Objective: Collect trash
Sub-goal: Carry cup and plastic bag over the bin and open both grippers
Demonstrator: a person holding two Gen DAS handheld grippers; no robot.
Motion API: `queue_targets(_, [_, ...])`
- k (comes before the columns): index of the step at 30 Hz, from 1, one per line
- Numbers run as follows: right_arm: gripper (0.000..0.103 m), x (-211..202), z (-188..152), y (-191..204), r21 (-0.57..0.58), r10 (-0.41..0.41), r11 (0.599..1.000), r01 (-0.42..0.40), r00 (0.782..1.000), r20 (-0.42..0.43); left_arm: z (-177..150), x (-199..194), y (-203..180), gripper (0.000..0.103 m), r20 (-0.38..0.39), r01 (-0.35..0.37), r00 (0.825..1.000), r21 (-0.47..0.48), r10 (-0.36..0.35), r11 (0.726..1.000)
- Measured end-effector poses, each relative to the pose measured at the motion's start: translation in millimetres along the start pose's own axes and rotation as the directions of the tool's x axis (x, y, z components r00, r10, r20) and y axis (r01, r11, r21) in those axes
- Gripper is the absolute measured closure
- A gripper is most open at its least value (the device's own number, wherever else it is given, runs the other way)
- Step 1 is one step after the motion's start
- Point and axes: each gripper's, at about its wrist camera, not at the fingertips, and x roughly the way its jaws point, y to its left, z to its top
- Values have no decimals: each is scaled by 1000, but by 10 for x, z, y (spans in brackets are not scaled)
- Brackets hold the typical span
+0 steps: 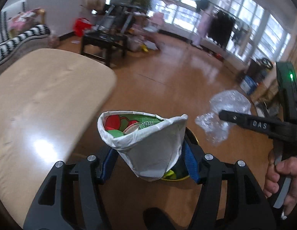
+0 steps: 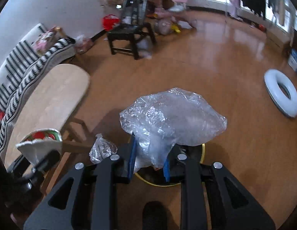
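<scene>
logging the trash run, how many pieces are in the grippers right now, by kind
paper cup, crushed, in the left gripper: 1
clear plastic bag, crumpled, in the right gripper: 1
total: 2

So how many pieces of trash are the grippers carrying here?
2. A squashed paper cup is clamped in the left gripper; a crumpled clear plastic bag is clamped in the right gripper. Both are above the gold-rimmed bin, whose contents are mostly hidden.
</scene>
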Motion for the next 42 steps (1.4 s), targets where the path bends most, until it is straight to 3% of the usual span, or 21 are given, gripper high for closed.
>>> queue_targets(4, [80, 178, 12, -272, 78, -6, 997, 10, 999, -50, -8, 342, -174, 43, -49, 37, 998, 21, -36, 999])
queue_targets(11, [80, 295, 115, -300, 124, -12, 992, 19, 999, -53, -19, 742, -333, 42, -107, 64, 992, 30, -61, 997])
queue_targets(31, [79, 380, 116, -234, 125, -25, 992, 35, 997, -77, 23, 1065, -315, 42, -163, 79, 984, 20, -75, 997])
queue_targets(35, [71, 404, 136, -257, 135, -19, 990, 30, 996, -83, 19, 1096, -332, 41, -172, 83, 982, 28, -77, 996])
queue_targets(38, [45, 402, 135, -260, 140, -18, 990, 28, 997, -78, 19, 1118, -324, 40, -178, 81, 981, 27, -75, 996])
queue_targets(42, [44, 388, 121, -237, 137, -19, 990, 28, 998, -67, 17, 1143, -304, 34, -183, 75, 981, 17, -70, 997])
